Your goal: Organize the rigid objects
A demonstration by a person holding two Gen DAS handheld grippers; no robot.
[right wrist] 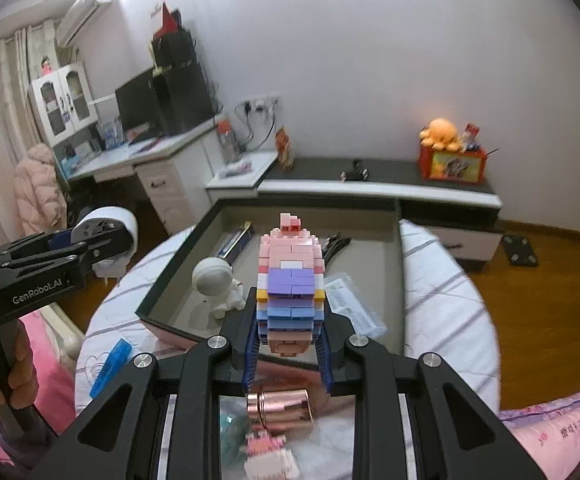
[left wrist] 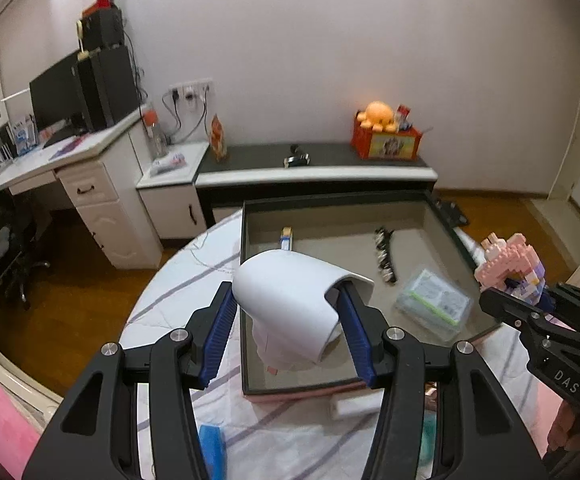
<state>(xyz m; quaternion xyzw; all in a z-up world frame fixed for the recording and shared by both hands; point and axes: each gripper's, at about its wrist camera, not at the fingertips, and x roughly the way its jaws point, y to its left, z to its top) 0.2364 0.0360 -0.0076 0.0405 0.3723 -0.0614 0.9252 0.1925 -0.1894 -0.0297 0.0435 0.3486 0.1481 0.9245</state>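
The left gripper (left wrist: 286,316) was clamped on a smooth white plastic hair dryer (left wrist: 290,304), its blue ribbed pads pressed against the barrel on either side, one pad tucked at the open mouth. The dryer hung over the near left corner of a shallow, dark-rimmed grey tray (left wrist: 246,280). The right gripper (right wrist: 289,354) was closed tightly on the lower end of a pink, purple and blue toy-brick figure (right wrist: 290,280), which stood upright out of the jaws above the tray's near edge.

Inside the tray lay a small white astronaut figurine (right wrist: 218,284), a clear plastic box with a green-edged label (left wrist: 434,304), a black studded strap (left wrist: 384,256) and a blue-and-white tube (left wrist: 286,238). The tray rested on a white quilt with grey stripes (left wrist: 170,292). Nearer the camera lay a rose-gold metal cylinder (right wrist: 280,406) and a blue plastic comb (right wrist: 110,368).
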